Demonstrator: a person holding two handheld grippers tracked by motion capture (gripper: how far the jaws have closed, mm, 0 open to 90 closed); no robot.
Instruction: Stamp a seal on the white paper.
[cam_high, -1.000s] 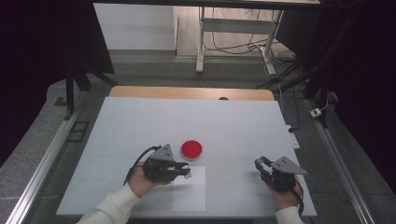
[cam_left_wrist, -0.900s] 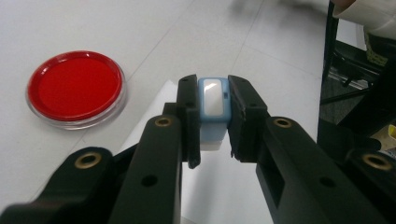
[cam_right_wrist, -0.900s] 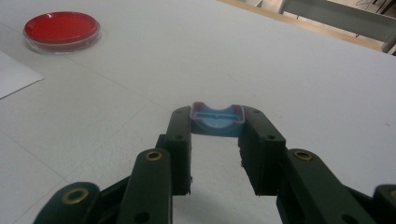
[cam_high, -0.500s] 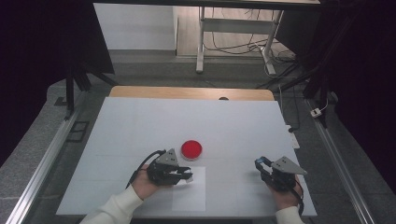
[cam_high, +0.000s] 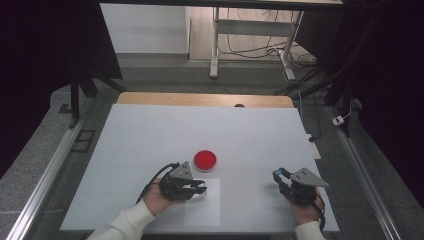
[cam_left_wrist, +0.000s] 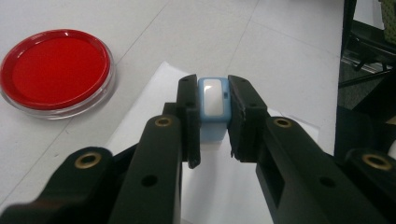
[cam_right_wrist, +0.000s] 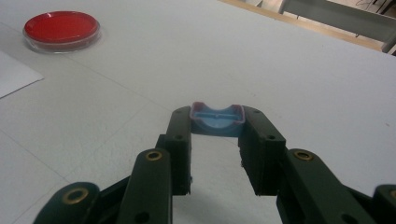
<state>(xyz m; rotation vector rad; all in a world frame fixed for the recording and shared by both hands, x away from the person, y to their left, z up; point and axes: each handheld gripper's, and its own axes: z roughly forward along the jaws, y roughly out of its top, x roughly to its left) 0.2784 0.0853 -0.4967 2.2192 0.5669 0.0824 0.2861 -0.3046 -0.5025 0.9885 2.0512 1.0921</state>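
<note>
I count two tongs: my left tongs (cam_left_wrist: 211, 122) pinching one pale blue block (cam_left_wrist: 212, 100) over one white sheet (cam_high: 202, 205); my right tongs (cam_right_wrist: 217, 140) pinching one blue clip (cam_right_wrist: 217, 118) above the bench (cam_high: 150, 130); one red dish (cam_high: 205, 160) just beyond the sheet

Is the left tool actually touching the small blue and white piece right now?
Touching. In the left gripper view, the left tool has both jaws closed against the sides of the blue and white piece, with no gap on either side, above the white sheet.
</note>
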